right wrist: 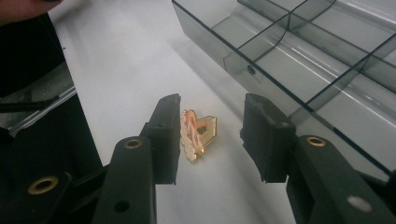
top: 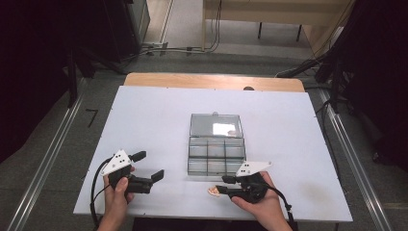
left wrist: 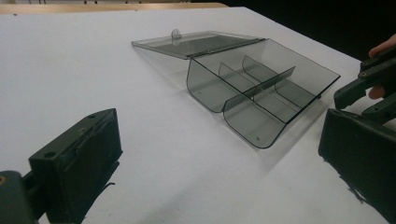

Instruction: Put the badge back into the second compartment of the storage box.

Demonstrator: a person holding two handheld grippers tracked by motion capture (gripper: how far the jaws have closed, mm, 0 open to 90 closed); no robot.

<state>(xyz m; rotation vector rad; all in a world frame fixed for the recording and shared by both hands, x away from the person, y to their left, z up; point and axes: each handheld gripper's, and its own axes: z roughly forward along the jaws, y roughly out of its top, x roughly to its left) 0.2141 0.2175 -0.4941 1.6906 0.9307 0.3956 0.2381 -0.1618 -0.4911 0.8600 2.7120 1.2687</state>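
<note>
Right tongs (right wrist: 212,140) straddle the hair clip (right wrist: 198,134), apparently touching one pad; centre, then squeeze. Left tongs (left wrist: 219,168) spread.

The right gripper (right wrist: 212,140) straddles a small gold-and-pink trinket (right wrist: 197,133) on the white table (right wrist: 126,60); one pad touches it (the other stands apart), just beside the clear divided box (right wrist: 299,51).

One clear compartment box (top: 215,159) is seen at the centre of the high view, with one lid (top: 215,124) laid open above it and six compartments counted. One small orange trinket (right wrist: 198,135) is found at centre. Two grippers, one left (top: 148,166) and one right (top: 223,186), are counted at lower left and lower centre.
</note>
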